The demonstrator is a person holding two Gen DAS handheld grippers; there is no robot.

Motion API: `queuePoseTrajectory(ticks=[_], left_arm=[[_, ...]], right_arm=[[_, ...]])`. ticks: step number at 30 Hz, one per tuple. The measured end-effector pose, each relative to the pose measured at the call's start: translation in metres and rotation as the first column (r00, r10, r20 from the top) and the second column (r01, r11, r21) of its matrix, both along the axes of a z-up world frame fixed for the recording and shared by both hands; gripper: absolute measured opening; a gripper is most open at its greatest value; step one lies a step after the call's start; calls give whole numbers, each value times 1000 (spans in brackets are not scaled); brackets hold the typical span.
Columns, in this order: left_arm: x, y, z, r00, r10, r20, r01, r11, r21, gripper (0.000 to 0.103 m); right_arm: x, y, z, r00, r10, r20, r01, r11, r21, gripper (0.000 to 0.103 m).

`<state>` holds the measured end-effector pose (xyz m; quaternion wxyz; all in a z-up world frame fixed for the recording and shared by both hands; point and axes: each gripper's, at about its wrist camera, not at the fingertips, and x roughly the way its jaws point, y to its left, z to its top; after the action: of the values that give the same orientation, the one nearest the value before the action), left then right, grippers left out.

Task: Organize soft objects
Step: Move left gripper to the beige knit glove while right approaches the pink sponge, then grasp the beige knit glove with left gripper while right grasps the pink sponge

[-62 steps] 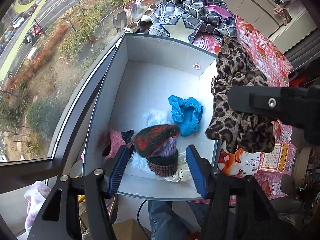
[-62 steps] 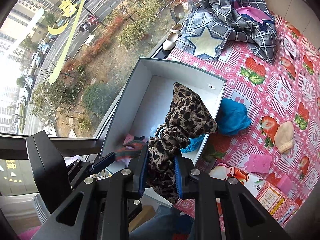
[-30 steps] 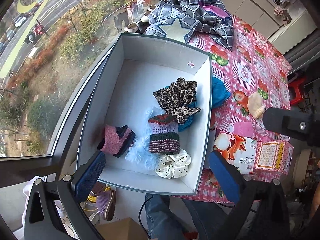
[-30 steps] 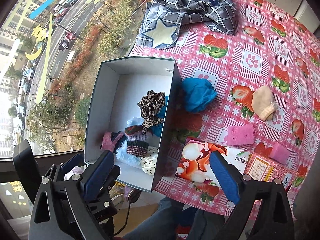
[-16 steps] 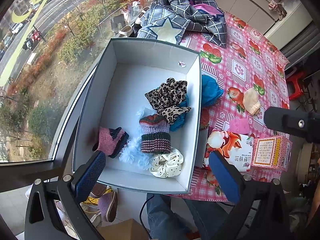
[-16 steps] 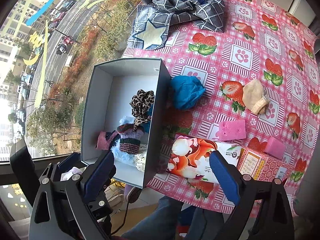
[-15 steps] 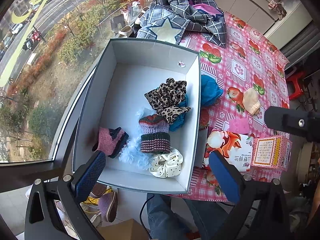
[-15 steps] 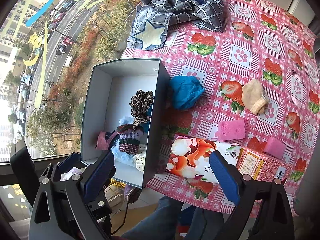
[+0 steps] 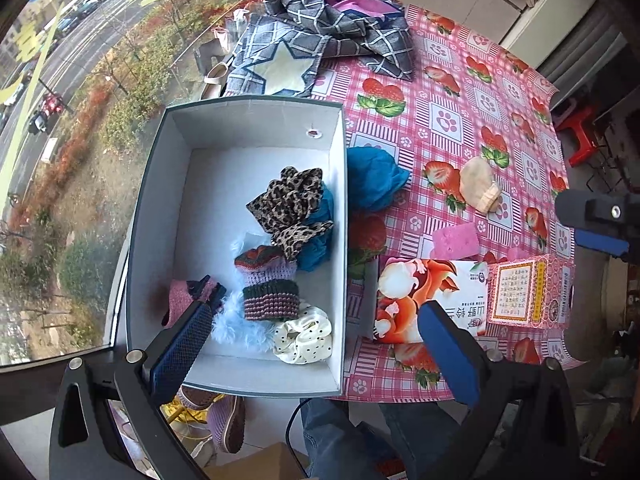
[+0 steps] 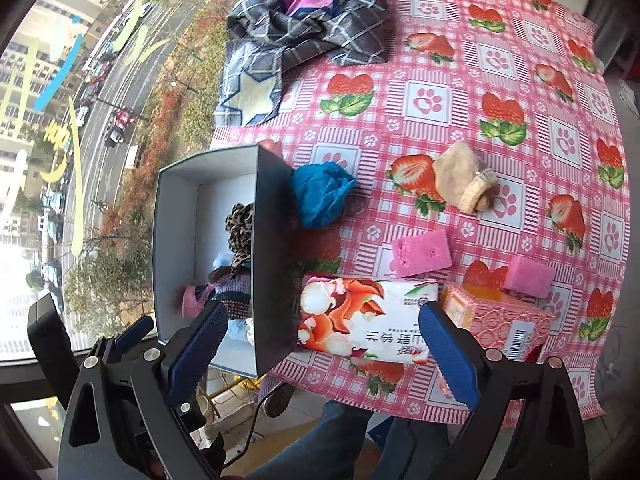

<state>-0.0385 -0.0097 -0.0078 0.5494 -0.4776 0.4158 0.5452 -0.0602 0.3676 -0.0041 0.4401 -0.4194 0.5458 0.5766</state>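
A grey box (image 9: 340, 184) (image 10: 272, 216) holds a leopard-print cloth (image 9: 288, 204), a knit hat (image 9: 268, 284), a blue cloth, a polka-dot scrunchie (image 9: 304, 340), pale blue fluff and a pink knit piece (image 9: 180, 300). On the tablecloth lie a blue cloth ball (image 9: 372, 180) (image 10: 320, 196), a beige mitten (image 9: 478, 188) (image 10: 464, 180) and two pink sponges (image 10: 420, 252) (image 10: 528, 276). My left gripper (image 9: 316, 352) is open and empty above the box's near end. My right gripper (image 10: 320, 356) is open and empty above the tissue pack.
A tissue pack (image 9: 432, 300) (image 10: 360, 320) and a pink carton (image 9: 528, 292) (image 10: 496, 320) lie at the table's near edge. A plaid cloth pile (image 9: 332, 36) (image 10: 304, 28) lies at the far end. A window runs along the left.
My right gripper let the leopard cloth go into the box and drew back to the right, open. My left gripper opened wide and pulled up from the knit hat.
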Motion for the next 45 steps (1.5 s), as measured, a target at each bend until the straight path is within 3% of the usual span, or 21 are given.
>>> queuePoseTrajectory(ticks=[5, 11, 17, 25, 34, 45], left_arm=[[31, 21, 2, 997, -73, 1, 73, 997, -6, 103], [81, 51, -8, 985, -173, -16, 173, 985, -25, 103], [130, 90, -29, 966, -256, -28, 254, 965, -67, 103], [197, 146, -68, 936, -349, -52, 343, 934, -103, 103], [240, 181, -124, 917, -395, -65, 379, 908, -178, 103], [270, 202, -167, 896, -432, -102, 404, 890, -212, 103]], right_arm=[[68, 9, 3, 987, -159, 8, 159, 987, -2, 97], [149, 5, -7, 940, -342, 19, 342, 939, -45, 97], [208, -4, -32, 905, -420, 68, 425, 900, -98, 97], [232, -8, -101, 912, -399, 100, 411, 890, -198, 97], [233, 9, -170, 934, -345, 97, 358, 893, -273, 97], [215, 10, -199, 965, -229, 128, 257, 925, -279, 97]])
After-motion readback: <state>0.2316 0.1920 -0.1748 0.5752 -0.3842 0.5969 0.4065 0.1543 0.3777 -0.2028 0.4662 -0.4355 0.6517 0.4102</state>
